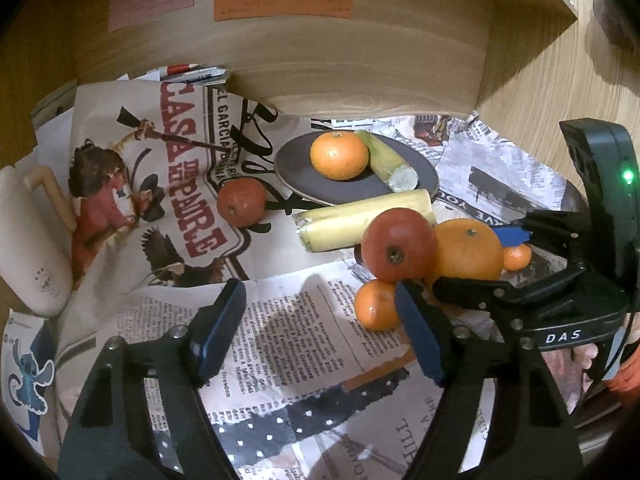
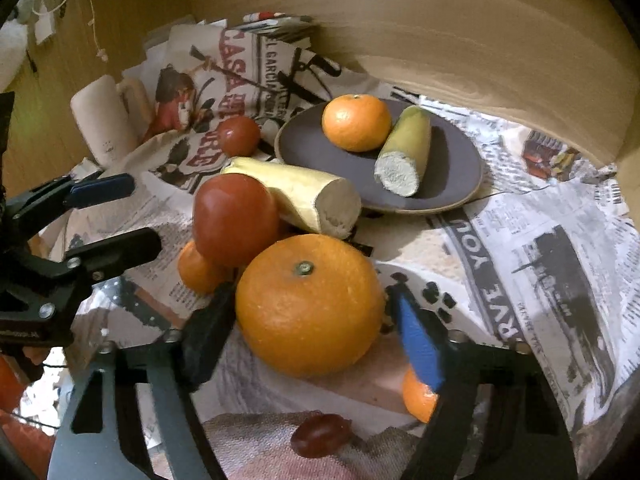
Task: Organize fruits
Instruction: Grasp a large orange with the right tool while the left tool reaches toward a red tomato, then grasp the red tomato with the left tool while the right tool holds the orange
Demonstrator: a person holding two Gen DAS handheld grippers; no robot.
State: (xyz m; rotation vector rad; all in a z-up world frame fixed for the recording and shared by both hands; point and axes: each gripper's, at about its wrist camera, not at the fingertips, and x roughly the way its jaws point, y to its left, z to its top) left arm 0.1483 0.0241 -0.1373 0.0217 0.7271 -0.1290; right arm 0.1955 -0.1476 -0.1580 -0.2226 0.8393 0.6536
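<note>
Bracketing the large orange, right gripper fingers spread either side, contact unclear. Orange lies on the newspaper, near dark plate. Left gripper spread, empty, beside it.

Right gripper is sitting wide around the big orange, one finger on each side, and there's a visible gap on the blue-padded side so it isn't clamping it. A red tomato is leaning against the orange's upper left, with a small mandarin tucked below it. A pale yellow stalk piece is lying behind them, just short of the dark plate. The plate is holding a mandarin on it and a green stalk piece side by side. Everything's resting on newspaper. The left gripper is poking in from the left, jaws apart.
</note>
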